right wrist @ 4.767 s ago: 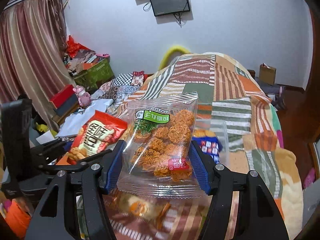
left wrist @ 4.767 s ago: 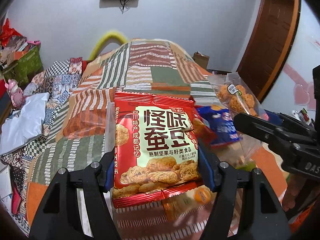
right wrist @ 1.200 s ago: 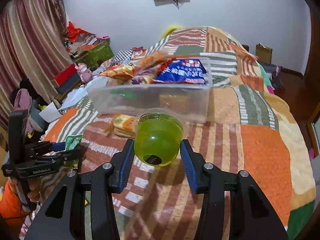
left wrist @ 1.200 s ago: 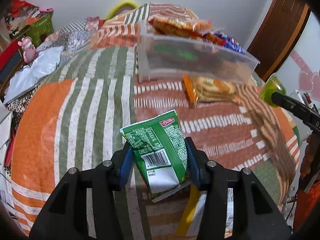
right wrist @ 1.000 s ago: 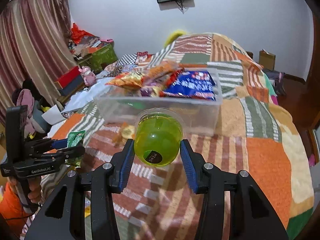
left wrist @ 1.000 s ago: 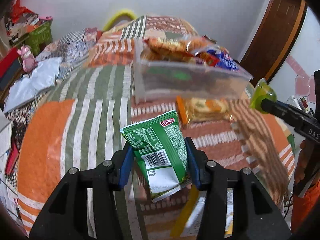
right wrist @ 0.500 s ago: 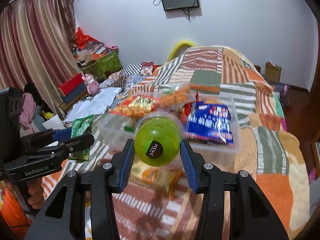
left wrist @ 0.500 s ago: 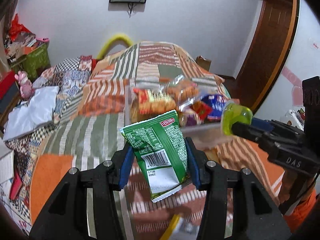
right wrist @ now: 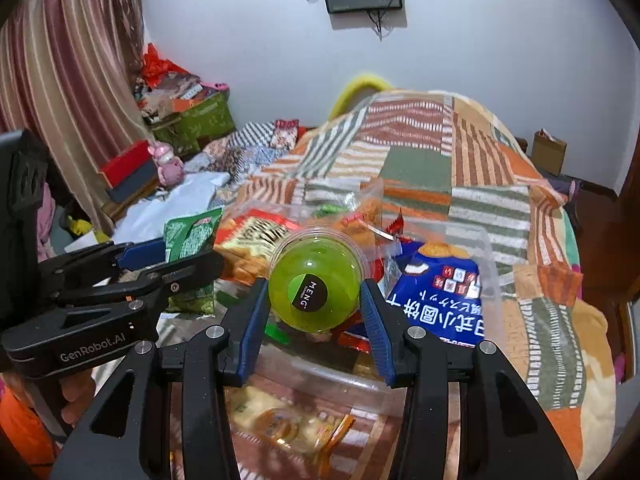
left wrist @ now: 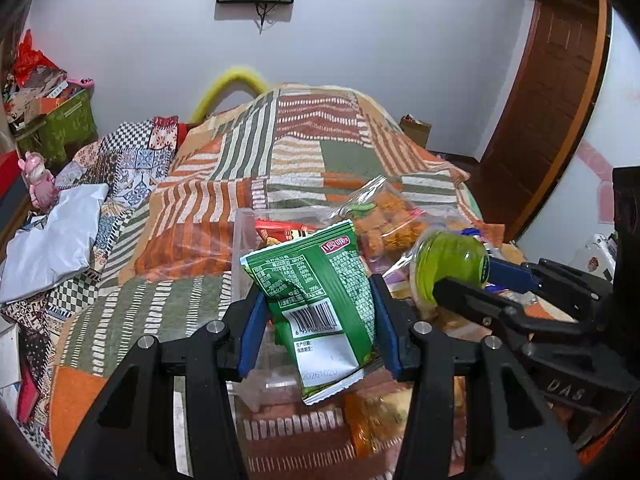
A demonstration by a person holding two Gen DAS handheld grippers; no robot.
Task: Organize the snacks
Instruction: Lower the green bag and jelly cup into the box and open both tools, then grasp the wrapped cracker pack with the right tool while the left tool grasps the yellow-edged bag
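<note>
My left gripper [left wrist: 318, 320] is shut on a green snack bag [left wrist: 320, 296] and holds it above the near left part of a clear plastic bin [left wrist: 244, 248]. My right gripper [right wrist: 314, 308] is shut on a green jelly cup [right wrist: 314, 294] over the same bin [right wrist: 490, 256]. The cup also shows in the left wrist view [left wrist: 452, 268], and the green bag shows in the right wrist view [right wrist: 192, 236]. The bin holds a red bag [right wrist: 256, 232], a clear bag of orange snacks [left wrist: 384, 216] and a blue bag [right wrist: 440, 296].
The bin stands on a bed with a striped patchwork blanket [left wrist: 304, 148]. An orange snack packet [right wrist: 292, 428] lies on the blanket in front of the bin. Clutter and a green box [right wrist: 192, 120] stand at the left; a wooden door [left wrist: 560, 100] is at the right.
Both grippers have risen and moved forward from the blanket to above the bin, still holding the green bag and the jelly cup. Several seconds ago they held a red bag and a clear bag.
</note>
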